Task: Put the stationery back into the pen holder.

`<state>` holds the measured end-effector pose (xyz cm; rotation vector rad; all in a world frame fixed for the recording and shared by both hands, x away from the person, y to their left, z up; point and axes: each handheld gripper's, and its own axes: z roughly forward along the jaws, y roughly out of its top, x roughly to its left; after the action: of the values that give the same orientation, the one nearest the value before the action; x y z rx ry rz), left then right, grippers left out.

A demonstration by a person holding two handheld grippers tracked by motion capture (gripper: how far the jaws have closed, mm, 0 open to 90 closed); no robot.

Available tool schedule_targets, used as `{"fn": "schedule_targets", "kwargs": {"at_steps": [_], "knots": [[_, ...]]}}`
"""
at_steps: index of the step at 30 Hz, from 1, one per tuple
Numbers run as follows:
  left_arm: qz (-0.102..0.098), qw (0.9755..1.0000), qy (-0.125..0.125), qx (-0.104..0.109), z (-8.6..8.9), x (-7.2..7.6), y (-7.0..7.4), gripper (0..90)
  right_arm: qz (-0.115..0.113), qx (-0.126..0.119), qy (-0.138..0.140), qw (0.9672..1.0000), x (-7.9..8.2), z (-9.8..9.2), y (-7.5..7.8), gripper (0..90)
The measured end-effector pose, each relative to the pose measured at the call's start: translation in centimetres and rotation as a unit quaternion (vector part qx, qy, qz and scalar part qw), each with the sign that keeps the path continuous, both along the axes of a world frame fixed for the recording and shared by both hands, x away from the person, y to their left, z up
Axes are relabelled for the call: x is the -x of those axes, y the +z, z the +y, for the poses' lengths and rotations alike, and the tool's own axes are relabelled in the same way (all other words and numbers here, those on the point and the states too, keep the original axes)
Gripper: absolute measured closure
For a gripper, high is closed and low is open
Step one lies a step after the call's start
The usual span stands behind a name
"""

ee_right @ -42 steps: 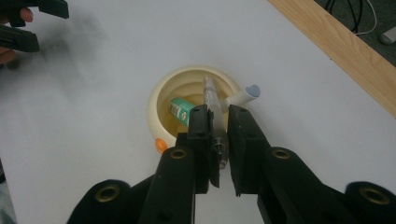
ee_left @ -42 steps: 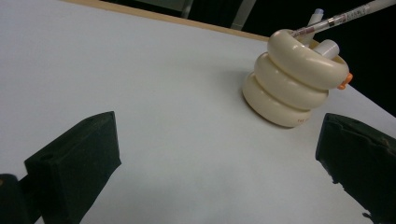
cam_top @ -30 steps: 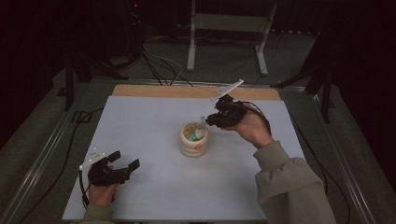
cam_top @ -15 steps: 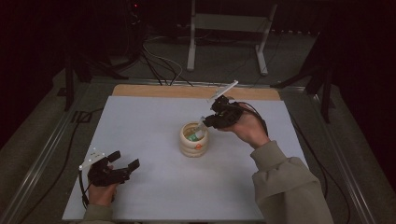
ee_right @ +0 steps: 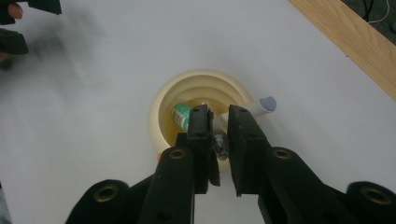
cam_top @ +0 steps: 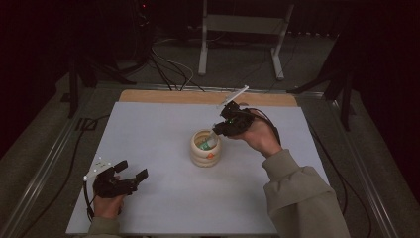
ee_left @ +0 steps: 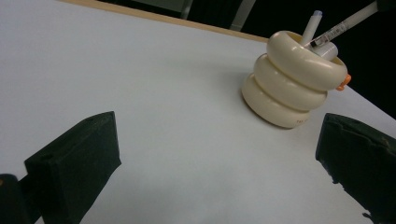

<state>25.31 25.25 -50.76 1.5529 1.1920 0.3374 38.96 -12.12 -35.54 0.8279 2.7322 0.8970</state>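
A cream ringed pen holder [cam_top: 205, 148] [ee_left: 292, 88] [ee_right: 163, 107] stands upright near the middle of the white table [cam_top: 148, 134]. My right gripper [cam_top: 224, 125] [ee_right: 218, 112] hovers just over its rim, shut on a thin white pen [cam_top: 237, 94] [ee_left: 345, 23] [ee_right: 218, 142]. The pen slants, its lower end inside the holder. A green-labelled item [ee_right: 180, 114] and a white marker with a blue-grey cap [ee_right: 267, 103] [ee_left: 315, 21] sit in the holder too. My left gripper [cam_top: 132, 169] [ee_left: 215, 154] rests on the table at the front left, open and holding nothing.
A wooden strip [cam_top: 198, 96] runs along the table's far edge. Beyond it on the dark floor are a metal stand [cam_top: 242, 25] and cables [cam_top: 168, 69]. A small orange bit [ee_left: 343, 81] sticks out from the holder's side.
My right gripper has shifted slightly left and down over the holder, carrying the pen's lower end into it. The left gripper has stayed put.
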Motion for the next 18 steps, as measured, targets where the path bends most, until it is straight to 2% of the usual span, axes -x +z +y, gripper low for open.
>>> {"fn": "schedule_targets", "kwargs": {"at_steps": [18], "knots": [[0.000, 1.0000, -0.001, 0.001, 0.02, 0.03, 0.00, 0.3, 0.011, 0.001, -0.005, 0.9999, -0.76, 0.88, -0.59, 79.7]]}}
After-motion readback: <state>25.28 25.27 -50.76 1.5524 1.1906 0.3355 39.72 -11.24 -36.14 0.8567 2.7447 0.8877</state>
